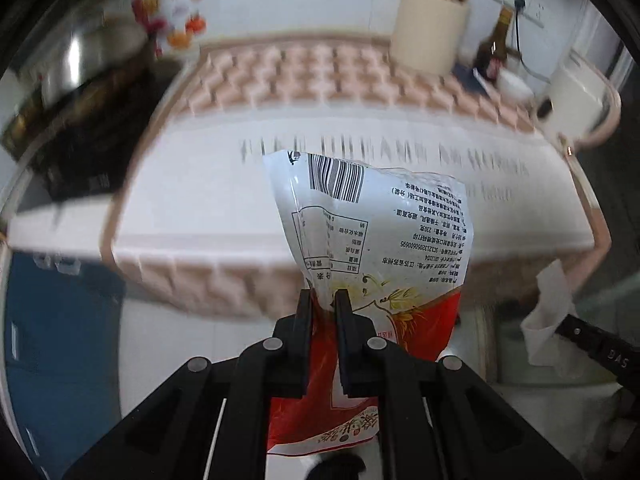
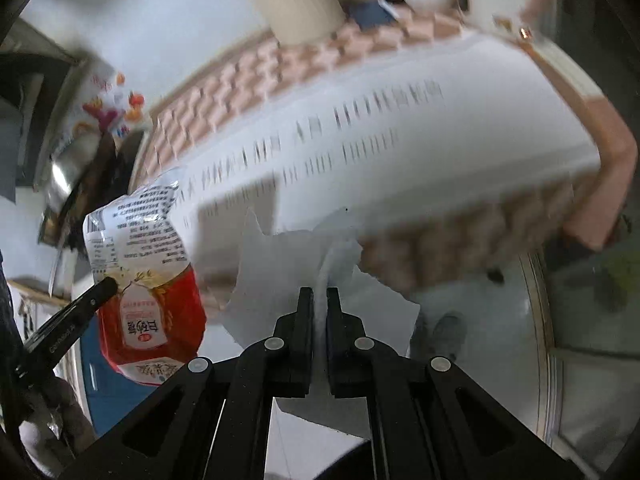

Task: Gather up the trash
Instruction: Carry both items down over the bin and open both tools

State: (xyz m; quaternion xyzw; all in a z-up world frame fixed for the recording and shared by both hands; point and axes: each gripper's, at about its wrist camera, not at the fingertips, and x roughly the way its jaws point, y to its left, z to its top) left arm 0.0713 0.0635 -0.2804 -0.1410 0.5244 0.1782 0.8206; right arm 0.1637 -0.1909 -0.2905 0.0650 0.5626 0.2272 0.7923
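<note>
My left gripper (image 1: pixel 324 294) pinches a food wrapper (image 1: pixel 372 232); my right gripper (image 2: pixel 316 292) is clamped on tissue (image 2: pixel 280 276). I should keep both grips firm while carrying. The bin, probably below, is not visible.

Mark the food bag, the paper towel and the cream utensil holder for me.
food bag (image 1: pixel 372 216): left wrist view, on its white printed back.
paper towel (image 2: pixel 280 276): right wrist view, on its flat left sheet.
cream utensil holder (image 1: pixel 430 28): left wrist view, on its front wall.
</note>
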